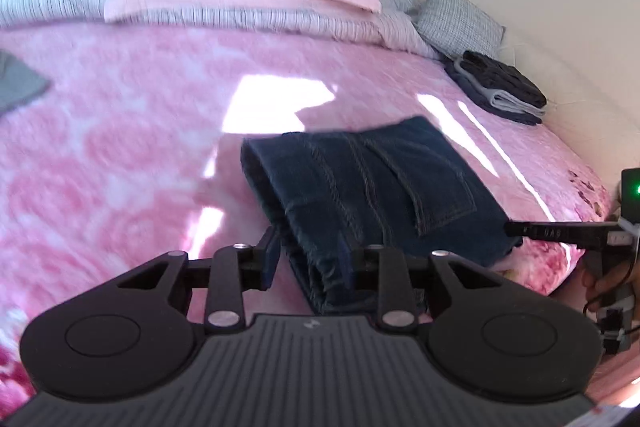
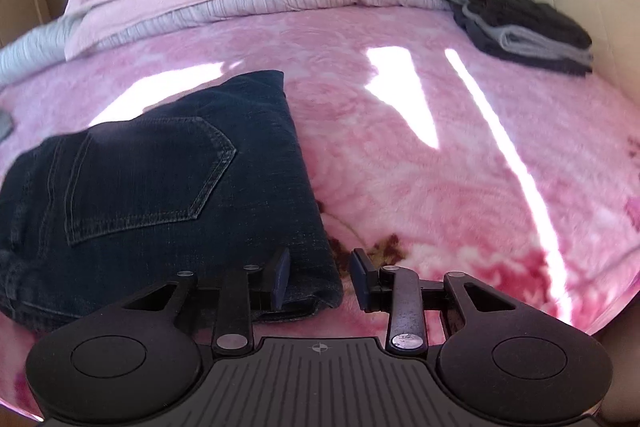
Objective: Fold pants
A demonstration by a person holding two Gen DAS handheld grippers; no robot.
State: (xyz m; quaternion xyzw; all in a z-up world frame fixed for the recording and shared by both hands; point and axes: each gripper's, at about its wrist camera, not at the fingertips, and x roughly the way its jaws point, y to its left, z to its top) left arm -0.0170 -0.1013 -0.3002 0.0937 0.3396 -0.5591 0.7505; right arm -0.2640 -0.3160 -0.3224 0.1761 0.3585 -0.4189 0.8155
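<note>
Jaws apart on left gripper (image 1: 308,259) and right gripper (image 2: 320,277), flanking folded jeans (image 1: 372,187) edges.

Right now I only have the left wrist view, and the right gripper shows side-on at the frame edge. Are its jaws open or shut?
Observer: Open. In the right wrist view the right gripper has its jaws apart, and the pads press on nothing.
Operator: Anything in the gap?
Observer: Yes. The near corner of the folded jeans lies in it, close to one pad. The other finger is over bare blanket.
</note>
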